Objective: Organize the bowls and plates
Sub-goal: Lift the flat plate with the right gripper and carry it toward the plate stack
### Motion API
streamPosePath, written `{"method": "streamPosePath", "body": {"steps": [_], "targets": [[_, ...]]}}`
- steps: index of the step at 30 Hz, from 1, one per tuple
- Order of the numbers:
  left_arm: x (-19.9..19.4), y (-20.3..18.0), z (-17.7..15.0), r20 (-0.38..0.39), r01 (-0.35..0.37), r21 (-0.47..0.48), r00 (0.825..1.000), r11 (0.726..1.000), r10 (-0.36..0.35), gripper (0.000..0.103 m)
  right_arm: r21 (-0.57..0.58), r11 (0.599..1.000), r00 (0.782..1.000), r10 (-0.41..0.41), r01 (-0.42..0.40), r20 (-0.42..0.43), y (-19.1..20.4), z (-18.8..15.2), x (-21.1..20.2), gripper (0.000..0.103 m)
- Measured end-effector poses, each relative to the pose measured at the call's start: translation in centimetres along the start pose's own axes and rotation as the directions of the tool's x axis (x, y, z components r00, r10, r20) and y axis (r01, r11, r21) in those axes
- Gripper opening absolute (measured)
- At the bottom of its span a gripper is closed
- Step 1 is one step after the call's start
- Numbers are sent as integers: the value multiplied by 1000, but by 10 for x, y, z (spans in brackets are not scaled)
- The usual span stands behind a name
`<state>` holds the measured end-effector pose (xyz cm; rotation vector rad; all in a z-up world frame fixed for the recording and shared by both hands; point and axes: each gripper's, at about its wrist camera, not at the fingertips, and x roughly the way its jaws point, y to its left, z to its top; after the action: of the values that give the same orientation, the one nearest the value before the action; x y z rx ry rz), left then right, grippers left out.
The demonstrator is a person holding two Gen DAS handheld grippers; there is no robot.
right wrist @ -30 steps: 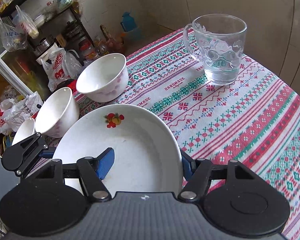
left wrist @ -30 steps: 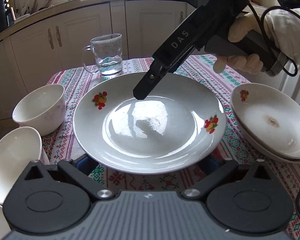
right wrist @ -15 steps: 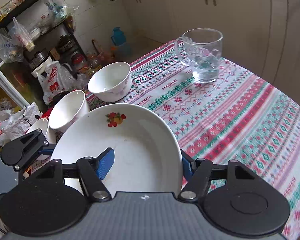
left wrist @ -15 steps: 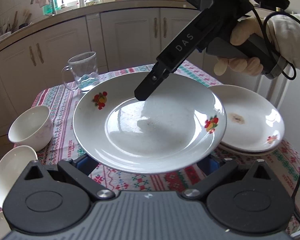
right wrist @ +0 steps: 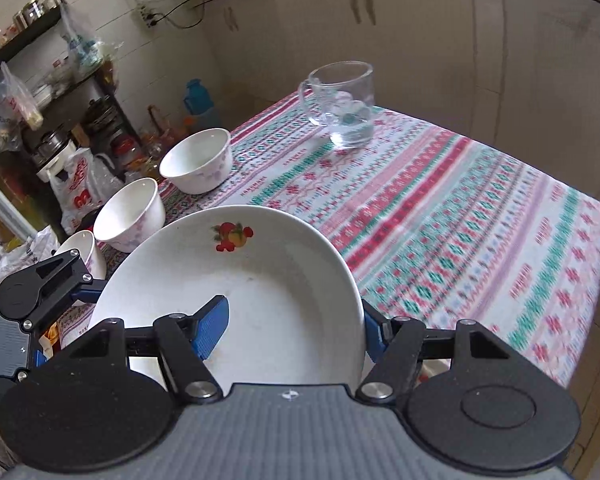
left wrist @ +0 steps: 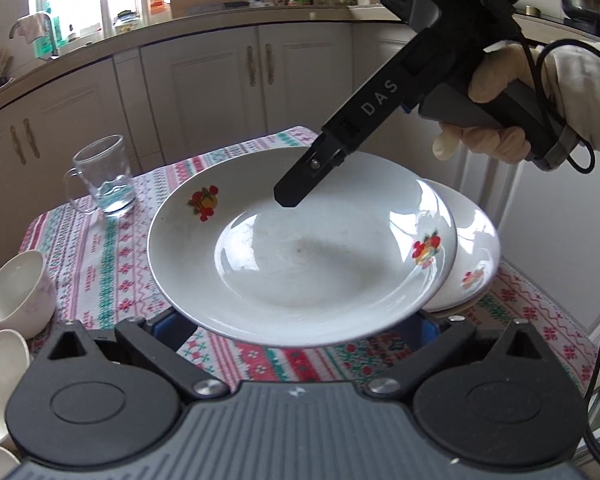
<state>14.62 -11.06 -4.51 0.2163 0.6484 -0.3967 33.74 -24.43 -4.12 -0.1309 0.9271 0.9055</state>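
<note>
A white plate with fruit prints (left wrist: 300, 264) hangs in the air above the patterned tablecloth (right wrist: 440, 216). My right gripper (right wrist: 292, 332) is shut on its rim: one blue pad (right wrist: 212, 328) lies on the plate's top and the other sits under the edge. In the left wrist view it reaches in from the upper right, held by a gloved hand (left wrist: 484, 136). My left gripper (left wrist: 296, 320) stands wide open, its fingers hidden beneath the plate's near edge. The plate overlaps a stack of similar plates (left wrist: 476, 264) at the table's right side.
A glass mug (left wrist: 104, 176) with a little water stands at the far left of the table. Three white bowls (right wrist: 196, 160), (right wrist: 130, 214), (right wrist: 80, 252) line the left edge. Kitchen cabinets stand behind the table, and a cluttered shelf beyond the bowls.
The plate, carried by both grippers, has moved right and slightly up across the table. It now overlaps the stack of plates, which earlier lay apart from it.
</note>
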Motion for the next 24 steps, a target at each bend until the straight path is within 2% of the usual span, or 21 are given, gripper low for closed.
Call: {"method": "streamPosePath", "body": {"steps": [13, 24], "targets": [[12, -31, 1, -35, 89, 54, 996, 995, -87, 102, 100, 993, 998, -62, 59, 27, -18, -57, -33, 73], [19, -40, 3, -58, 108, 77, 993, 991, -103, 102, 151, 987, 997, -69, 63, 39, -30, -82, -38, 73]]}}
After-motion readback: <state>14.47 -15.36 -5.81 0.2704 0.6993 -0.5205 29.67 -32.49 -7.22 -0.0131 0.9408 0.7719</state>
